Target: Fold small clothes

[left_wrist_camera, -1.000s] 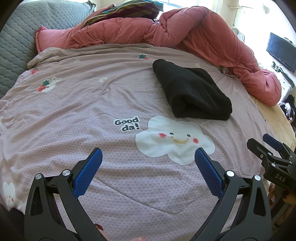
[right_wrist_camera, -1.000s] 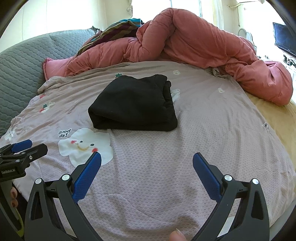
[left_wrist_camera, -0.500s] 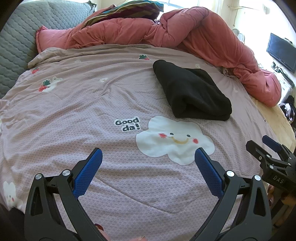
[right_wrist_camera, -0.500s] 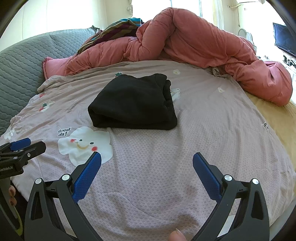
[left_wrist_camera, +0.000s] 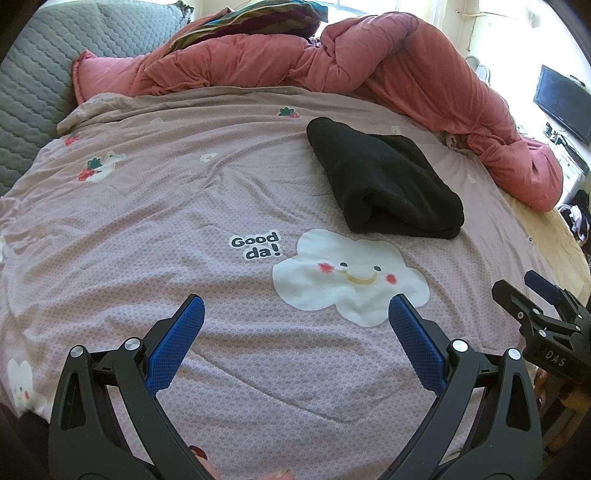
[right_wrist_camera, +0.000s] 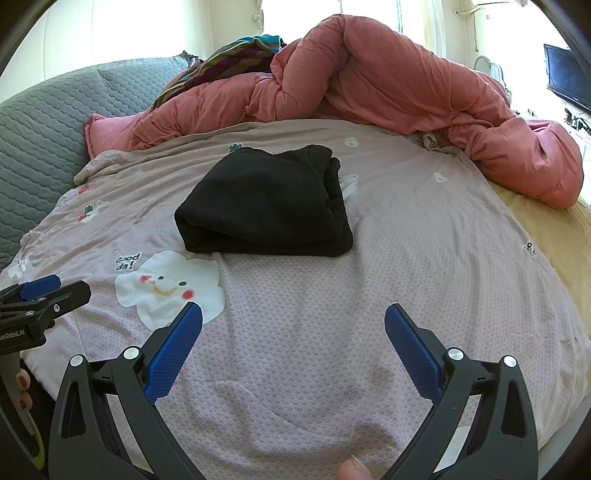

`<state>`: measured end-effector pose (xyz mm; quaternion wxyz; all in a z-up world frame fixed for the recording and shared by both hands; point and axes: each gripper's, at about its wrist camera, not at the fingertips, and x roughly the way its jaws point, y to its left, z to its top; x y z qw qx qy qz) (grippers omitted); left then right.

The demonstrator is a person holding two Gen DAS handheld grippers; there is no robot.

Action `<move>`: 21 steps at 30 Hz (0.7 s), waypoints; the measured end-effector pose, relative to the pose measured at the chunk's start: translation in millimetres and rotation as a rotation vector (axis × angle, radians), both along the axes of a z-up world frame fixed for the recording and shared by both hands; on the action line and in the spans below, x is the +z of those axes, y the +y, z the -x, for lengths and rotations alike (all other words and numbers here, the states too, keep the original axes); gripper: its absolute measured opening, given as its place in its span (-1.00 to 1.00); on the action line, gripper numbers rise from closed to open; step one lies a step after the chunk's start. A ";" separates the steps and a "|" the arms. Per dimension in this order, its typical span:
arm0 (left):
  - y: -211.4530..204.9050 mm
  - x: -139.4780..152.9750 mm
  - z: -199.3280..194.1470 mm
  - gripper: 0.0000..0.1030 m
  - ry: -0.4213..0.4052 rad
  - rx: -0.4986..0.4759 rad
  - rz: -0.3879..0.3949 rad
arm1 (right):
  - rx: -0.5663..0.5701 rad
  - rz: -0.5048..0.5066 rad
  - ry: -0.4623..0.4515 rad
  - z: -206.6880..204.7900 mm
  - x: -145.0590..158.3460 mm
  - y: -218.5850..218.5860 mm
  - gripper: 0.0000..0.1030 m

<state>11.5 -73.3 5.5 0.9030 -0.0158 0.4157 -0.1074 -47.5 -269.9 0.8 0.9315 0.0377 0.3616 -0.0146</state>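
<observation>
A black folded garment (left_wrist_camera: 384, 181) lies on the mauve bed sheet (left_wrist_camera: 184, 206), in the far middle part of the bed. It is a thick bundle with several layers, and the rounded fold faces the near side. In the right wrist view the same garment (right_wrist_camera: 266, 206) is straight ahead of the gripper, a little to the left, and its open edges are stacked on the right side.

The left gripper (left_wrist_camera: 293, 332) is wide open and holds nothing; its two blue pads (left_wrist_camera: 173, 347) stand far apart above the sheet, near the front edge of the bed. The right gripper (right_wrist_camera: 293, 332) is also spread wide and empty, over a bare part of the sheet. Both grippers are well apart from the garment. Each one shows at the side of the other camera: the right gripper at the right border of the left view, the left gripper at the left border of the right view.

Between the left gripper and the garment, the sheet has a printed white smiling cloud (left_wrist_camera: 347, 277) and the words "Good da!" (left_wrist_camera: 258, 245) just to its left. At the far side a pink quilt (left_wrist_camera: 369, 62) is heaped along the bed and goes down the right side. A striped cloth (left_wrist_camera: 251, 18) rests on top of it. A grey quilted headboard (left_wrist_camera: 29, 88) stands at the far left, and a dark screen (left_wrist_camera: 561, 105) is at the far right.
</observation>
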 end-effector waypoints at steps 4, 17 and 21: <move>1.4 -0.1 0.5 0.82 0.004 0.006 -0.001 | -0.004 0.002 0.003 0.2 -0.2 -1.2 0.91; 7.8 0.2 -2.7 0.82 0.008 0.051 -0.024 | -0.103 0.012 0.011 4.0 1.8 -13.9 0.91; 14.0 -0.7 -5.8 0.81 0.014 0.079 -0.032 | -0.197 0.010 0.022 11.5 3.6 -34.9 0.91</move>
